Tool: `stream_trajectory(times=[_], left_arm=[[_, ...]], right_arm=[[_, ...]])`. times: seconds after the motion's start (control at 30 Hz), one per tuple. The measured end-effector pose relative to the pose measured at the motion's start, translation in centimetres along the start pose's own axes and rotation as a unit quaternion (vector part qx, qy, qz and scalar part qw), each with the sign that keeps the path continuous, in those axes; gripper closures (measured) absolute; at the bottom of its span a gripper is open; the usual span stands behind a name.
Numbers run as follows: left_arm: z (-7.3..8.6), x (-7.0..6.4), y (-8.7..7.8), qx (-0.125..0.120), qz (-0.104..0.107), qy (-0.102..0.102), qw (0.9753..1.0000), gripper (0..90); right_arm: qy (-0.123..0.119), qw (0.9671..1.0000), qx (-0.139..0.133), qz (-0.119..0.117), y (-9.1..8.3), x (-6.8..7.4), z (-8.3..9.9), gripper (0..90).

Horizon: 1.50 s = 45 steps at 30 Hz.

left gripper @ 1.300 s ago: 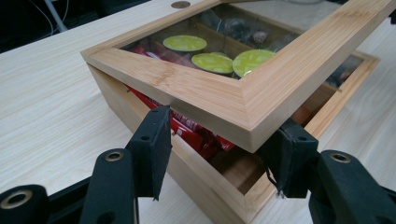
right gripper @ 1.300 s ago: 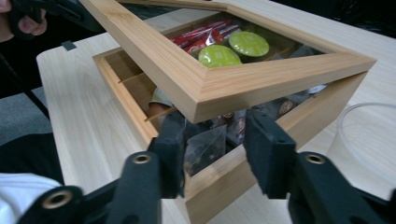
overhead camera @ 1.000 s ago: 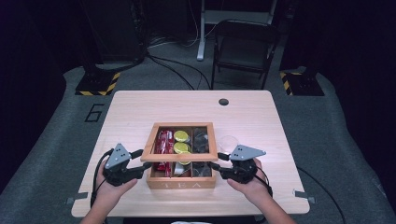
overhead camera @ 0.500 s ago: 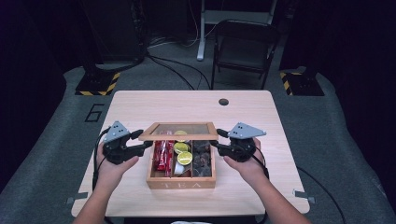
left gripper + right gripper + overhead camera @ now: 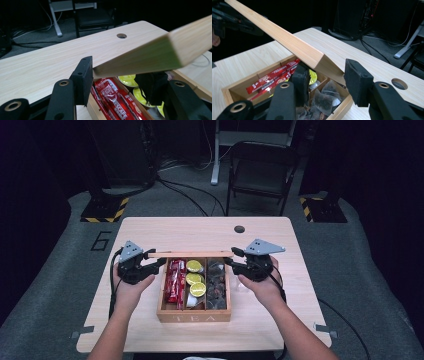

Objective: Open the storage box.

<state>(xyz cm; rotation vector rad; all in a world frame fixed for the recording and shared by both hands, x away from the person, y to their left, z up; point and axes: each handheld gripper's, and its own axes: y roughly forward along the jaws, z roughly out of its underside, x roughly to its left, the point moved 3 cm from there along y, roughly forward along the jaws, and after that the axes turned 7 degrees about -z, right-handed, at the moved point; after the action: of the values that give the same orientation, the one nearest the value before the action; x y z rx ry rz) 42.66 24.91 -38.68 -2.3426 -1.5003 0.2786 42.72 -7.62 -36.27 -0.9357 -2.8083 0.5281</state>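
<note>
High view shows the lid (image 5: 190,254) swung up off the tea box (image 5: 194,312), each hand-held gripper, left (image 5: 155,265) and right (image 5: 231,259), clamped on one end; laying it fully back remains.

The lid (image 5: 191,254) is a flat frame of pale wood, raised open and tilted above the box (image 5: 194,312). The box is a pale wooden tray with compartments, marked TEA on its front wall, resting on the bench (image 5: 280,315).

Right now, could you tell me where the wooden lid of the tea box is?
In the high view the wooden lid stands raised over the far edge of the tea box, between the left gripper and the right gripper.
</note>
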Motion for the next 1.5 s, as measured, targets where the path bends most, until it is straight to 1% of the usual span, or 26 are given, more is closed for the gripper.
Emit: stream_trajectory(times=[0.03, 0.07, 0.13, 0.17, 0.27, 0.37, 0.43, 0.53, 0.6, 0.73, 0.77, 0.87, 0.9, 0.97, 1.0, 1.07, 1.1, 1.23, 1.27, 1.37, 1.43, 1.5], left_arm=[[0.0, 0.1, 0.0, -0.001, -0.002, 0.004, 1.0000, 50.8], [0.1, 0.2, 0.0, -0.001, 0.001, 0.003, 1.0000, 52.4], [0.2, 0.5, -0.1, -0.007, 0.009, -0.012, 0.9999, 54.8], [0.2, 0.5, -0.1, -0.007, 0.011, -0.014, 0.9998, 55.1], [0.2, 0.5, -0.1, -0.011, 0.005, -0.003, 0.9999, 55.8], [0.2, 0.6, 0.0, -0.012, 0.008, 0.002, 0.9999, 56.5], [0.1, 0.7, 0.0, -0.010, 0.010, 0.007, 0.9999, 57.1], [0.1, 0.8, 0.0, -0.012, 0.014, 0.011, 0.9998, 57.4], [0.1, 0.8, 0.0, -0.009, 0.014, 0.016, 0.9997, 57.4], [0.2, 0.8, 0.0, -0.010, 0.014, 0.018, 0.9997, 57.4], [0.2, 0.8, 0.0, -0.009, 0.015, 0.017, 0.9997, 57.4], [0.1, 0.8, 0.0, -0.009, 0.015, 0.011, 0.9998, 57.3], [0.1, 0.8, 0.0, -0.008, 0.015, 0.013, 0.9998, 57.3], [0.0, 0.8, 0.0, -0.008, 0.014, 0.012, 0.9998, 57.3], [0.0, 0.8, 0.0, -0.009, 0.014, 0.011, 0.9998, 57.3], [0.0, 0.8, 0.0, -0.007, 0.015, 0.011, 0.9998, 57.3], [0.0, 0.8, 0.0, -0.007, 0.015, 0.011, 0.9998, 57.4], [0.0, 0.8, 0.0, -0.008, 0.013, 0.009, 0.9998, 57.4], [0.1, 0.7, 0.0, -0.007, 0.013, 0.012, 0.9998, 57.3], [0.1, 0.7, 0.0, -0.007, 0.014, 0.012, 0.9998, 57.3], [0.1, 0.8, 0.0, -0.008, 0.014, 0.012, 0.9998, 57.3], [0.1, 0.8, 0.0, -0.009, 0.015, 0.011, 0.9998, 57.3]], right_arm=[[0.004, 1.0000, -0.001, 0.002, 0.1, -0.1, -0.2, 55.2], [0.005, 1.0000, 0.000, 0.003, 0.1, -0.1, -0.2, 55.2], [0.006, 1.0000, 0.000, 0.002, 0.1, -0.2, -0.2, 55.0], [0.006, 1.0000, 0.000, 0.002, 0.1, -0.2, -0.2, 54.9], [0.008, 0.9999, -0.002, 0.005, 0.2, -0.2, -0.2, 54.9], [0.011, 0.9999, -0.008, 0.007, 0.2, -0.2, -0.2, 54.8], [0.015, 0.9998, -0.010, 0.003, 0.2, -0.3, -0.1, 54.5], [0.029, 0.9994, -0.017, 0.005, 0.3, -0.3, -0.1, 54.2], [0.033, 0.9993, -0.019, 0.008, 0.2, -0.1, 0.1, 54.3], [0.039, 0.9990, -0.018, 0.010, -0.1, 0.3, 1.0, 54.3], [0.039, 0.9990, -0.018, 0.010, -0.1, 0.3, 1.0, 54.3], [0.046, 0.9987, -0.018, 0.012, -0.5, 0.7, 1.9, 54.2], [0.048, 0.9986, -0.019, 0.014, -0.7, 0.9, 2.0, 54.2], [0.045, 0.9985, -0.026, 0.014, -1.0, 1.2, 2.3, 54.1], [0.049, 0.9984, -0.026, 0.011, -1.2, 1.4, 2.4, 53.9], [0.046, 0.9985, -0.025, 0.015, -1.4, 1.8, 2.7, 53.9], [0.042, 0.9987, -0.024, 0.018, -1.6, 2.0, 2.9, 53.9], [0.027, 0.9994, -0.018, 0.015, -1.9, 2.8, 3.7, 54.8], [0.024, 0.9995, -0.015, 0.017, -1.9, 2.9, 3.9, 54.8], [0.022, 0.9997, -0.004, 0.011, -1.6, 3.1, 4.6, 54.6], [0.027, 0.9996, -0.004, 0.007, -1.3, 3.1, 5.1, 54.0], [0.021, 0.9998, 0.002, 0.003, -1.0, 3.2, 5.6, 53.6]])
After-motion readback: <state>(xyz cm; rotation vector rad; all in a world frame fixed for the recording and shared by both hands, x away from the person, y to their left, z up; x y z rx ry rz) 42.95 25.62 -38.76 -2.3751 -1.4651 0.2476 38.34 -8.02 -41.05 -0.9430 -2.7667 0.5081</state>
